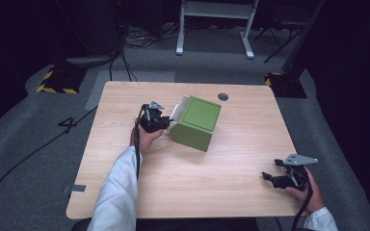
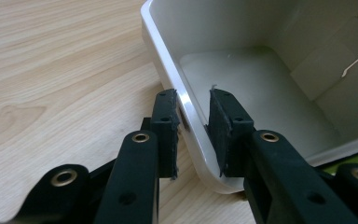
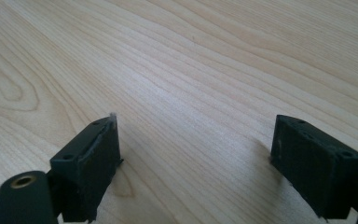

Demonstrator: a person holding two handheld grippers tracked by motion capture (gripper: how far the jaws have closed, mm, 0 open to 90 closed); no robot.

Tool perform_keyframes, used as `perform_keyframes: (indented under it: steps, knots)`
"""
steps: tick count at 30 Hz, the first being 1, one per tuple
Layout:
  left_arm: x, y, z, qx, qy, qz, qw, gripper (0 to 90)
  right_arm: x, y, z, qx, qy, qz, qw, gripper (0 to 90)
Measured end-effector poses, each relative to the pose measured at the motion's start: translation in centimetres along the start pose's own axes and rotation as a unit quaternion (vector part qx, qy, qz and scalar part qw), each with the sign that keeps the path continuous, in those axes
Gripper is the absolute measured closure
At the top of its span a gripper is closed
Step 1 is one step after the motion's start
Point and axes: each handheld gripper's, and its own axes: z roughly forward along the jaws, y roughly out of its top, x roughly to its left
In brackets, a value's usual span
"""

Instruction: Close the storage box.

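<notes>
A green box (image 1: 196,122) with a white inside (image 2: 261,79) lies on its side near the middle of the wooden table (image 1: 212,192), its mouth turned toward the left. My left gripper (image 1: 166,123) is at that mouth, its jaws astride the white rim (image 2: 168,56). One pad is outside the wall and one inside, with a visible gap on the inner side, so the left gripper (image 2: 193,100) stands open around the rim. My right gripper (image 1: 269,171) rests near the table's front right corner. In its own view the right gripper (image 3: 196,126) is wide open over bare wood.
A small dark round hole (image 1: 223,96) sits in the tabletop behind the box. Beyond the table are a white metal frame (image 1: 216,12), floor cables (image 1: 125,53) and yellow-black striped bases (image 1: 58,82). A white-sleeved forearm (image 1: 118,187) crosses the table's front left.
</notes>
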Motion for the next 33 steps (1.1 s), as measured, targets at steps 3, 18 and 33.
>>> perform_keyframes:
  steps: [3,18,33]
  knots:
    - [-0.7,0.1,0.3,0.003,-0.004,0.007,1.0,71.8,0.0,0.0,0.0,0.0,0.0,0.0,1.0,15.7]
    - [-1.0,0.2,0.4,0.007,0.005,0.022,0.9997,67.3,0.0,0.0,0.0,0.0,0.0,0.0,1.0,15.6]
    - [-0.7,0.9,-1.5,0.007,0.038,0.056,0.9977,60.5,0.0,0.0,0.0,-0.001,-0.001,-0.001,1.0,15.7]
